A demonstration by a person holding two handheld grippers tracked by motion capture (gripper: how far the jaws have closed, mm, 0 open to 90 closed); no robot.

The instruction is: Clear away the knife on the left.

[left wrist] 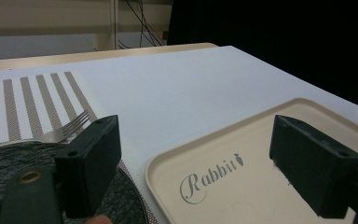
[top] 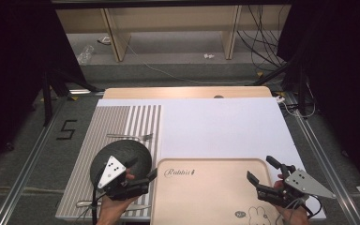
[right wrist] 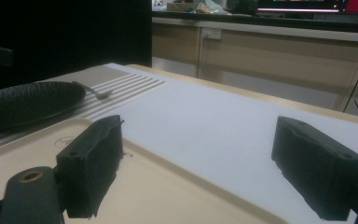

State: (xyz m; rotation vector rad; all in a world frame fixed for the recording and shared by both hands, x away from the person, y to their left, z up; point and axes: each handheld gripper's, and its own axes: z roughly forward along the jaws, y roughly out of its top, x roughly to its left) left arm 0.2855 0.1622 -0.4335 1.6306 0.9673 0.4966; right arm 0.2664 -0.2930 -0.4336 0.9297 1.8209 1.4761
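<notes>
A beige tray (top: 206, 197) printed "Rabbit" lies at the table's near edge. To its left, a dark round plate (top: 122, 157) rests on a striped placemat (top: 117, 122), with a fork (top: 130, 136) just beyond it. My left gripper (top: 143, 168) hovers over the plate's right rim beside the tray's left corner. It is open and holds nothing. My right gripper (top: 262, 169) stands open and empty over the tray's right edge. The left gripper view has its gripper (left wrist: 200, 163), the tray (left wrist: 261, 154), plate (left wrist: 9, 163) and fork (left wrist: 70, 128). The right gripper view has its gripper (right wrist: 200, 168), tray (right wrist: 28, 158) and plate (right wrist: 28, 102).
A white sheet (top: 220, 126) covers most of the wooden table. Another piece of cutlery (top: 86, 204) lies on the placemat near the front edge. Wooden shelving legs and loose cables (top: 262, 42) stand on the floor beyond the table.
</notes>
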